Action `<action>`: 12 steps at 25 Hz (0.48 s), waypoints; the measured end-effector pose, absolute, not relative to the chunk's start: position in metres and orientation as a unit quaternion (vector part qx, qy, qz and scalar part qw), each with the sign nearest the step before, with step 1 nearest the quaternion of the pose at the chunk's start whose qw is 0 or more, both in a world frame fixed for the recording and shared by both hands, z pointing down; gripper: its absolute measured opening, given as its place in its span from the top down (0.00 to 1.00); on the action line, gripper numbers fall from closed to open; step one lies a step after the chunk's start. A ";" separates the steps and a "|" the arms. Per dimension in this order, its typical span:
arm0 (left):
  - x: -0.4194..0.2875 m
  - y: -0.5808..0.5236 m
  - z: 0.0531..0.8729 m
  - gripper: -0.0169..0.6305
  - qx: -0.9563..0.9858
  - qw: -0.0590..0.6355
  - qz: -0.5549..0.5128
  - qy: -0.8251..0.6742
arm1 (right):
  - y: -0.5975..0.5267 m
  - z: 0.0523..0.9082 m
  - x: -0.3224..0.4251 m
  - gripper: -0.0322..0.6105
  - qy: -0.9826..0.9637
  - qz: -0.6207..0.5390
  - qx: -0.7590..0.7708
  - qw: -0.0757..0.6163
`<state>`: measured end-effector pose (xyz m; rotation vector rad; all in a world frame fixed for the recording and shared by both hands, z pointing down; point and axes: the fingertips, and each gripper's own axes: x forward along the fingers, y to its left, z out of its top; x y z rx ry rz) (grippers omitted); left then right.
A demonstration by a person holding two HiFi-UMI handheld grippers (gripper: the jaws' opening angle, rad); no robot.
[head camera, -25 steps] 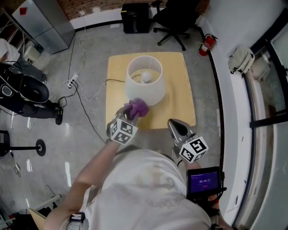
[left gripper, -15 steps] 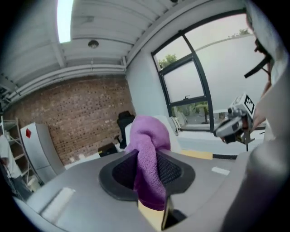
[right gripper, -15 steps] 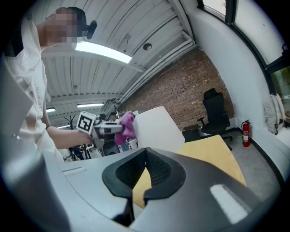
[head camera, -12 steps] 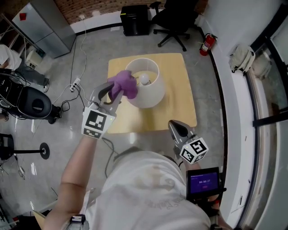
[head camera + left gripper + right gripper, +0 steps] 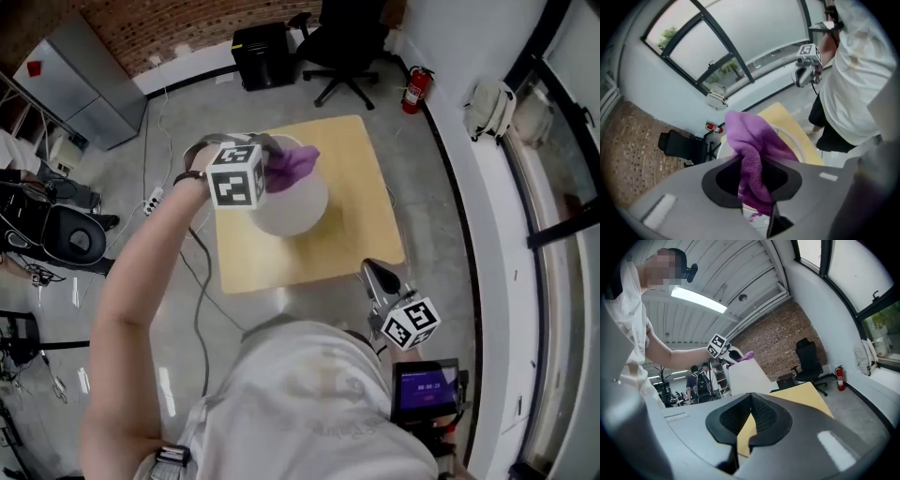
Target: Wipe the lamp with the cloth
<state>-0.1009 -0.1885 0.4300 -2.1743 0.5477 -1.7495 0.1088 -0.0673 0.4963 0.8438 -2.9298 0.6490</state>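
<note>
Left claw [image 5: 274, 156] clamped on purple cloth [image 5: 293, 163] — cloth bunched over the top rim of the lamp [image 5: 292, 204] shade. Lamp upright on desk [image 5: 319, 253], toward far left corner. Right claw [image 5: 376, 276] closed, empty — by near right corner, well apart from lamp.

Left tongs [image 5: 270, 153] raised the cloth [image 5: 294, 163] up to the lamp [image 5: 292, 204]'s rim.
</note>
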 end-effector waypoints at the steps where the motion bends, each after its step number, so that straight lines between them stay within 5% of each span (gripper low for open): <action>1: -0.103 -0.192 0.438 0.81 -0.747 0.154 -0.624 0.170 | -0.068 0.497 0.115 0.93 -0.937 0.211 0.280 0.009; 6: -0.096 -0.197 0.467 0.80 -0.724 0.144 -0.666 0.104 | -0.074 0.506 0.143 0.93 -0.925 0.219 0.312 0.002; 12: -0.097 -0.240 0.452 0.81 -0.742 0.004 -0.613 0.271 | -0.084 0.507 0.150 0.93 -0.924 0.216 0.315 -0.011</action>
